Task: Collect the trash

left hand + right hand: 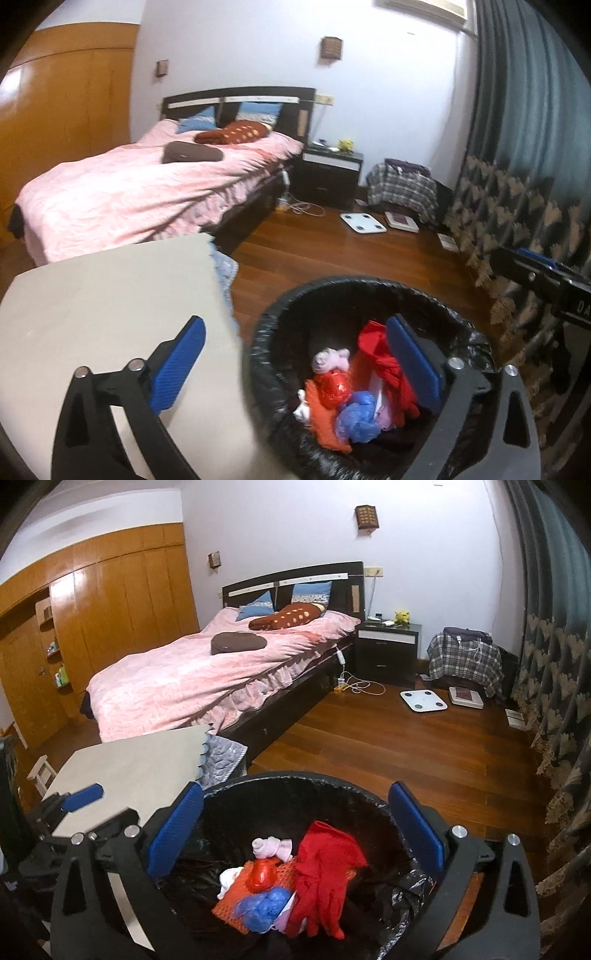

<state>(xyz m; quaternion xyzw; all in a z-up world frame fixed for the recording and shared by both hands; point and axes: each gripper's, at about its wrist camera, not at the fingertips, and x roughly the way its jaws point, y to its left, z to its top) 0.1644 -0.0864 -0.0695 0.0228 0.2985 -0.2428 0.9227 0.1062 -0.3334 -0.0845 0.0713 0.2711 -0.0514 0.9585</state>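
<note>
I am hovering my left claw (pixel 295 363) and right claw (pixel 295 829), both wide open and empty, over the bin (pixel 236 790), probably seeking more trash next.

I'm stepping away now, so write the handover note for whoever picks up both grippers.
Left gripper: open, empty, over the near-left edge of the trash bin.
Right gripper: open, empty, above the bin.
In the bin: red gloves, blue bag, orange mesh, pink cloth.
Done: those pieces are binned.
Left: the grey table shows no trash; check for anything else beyond these views.
</note>
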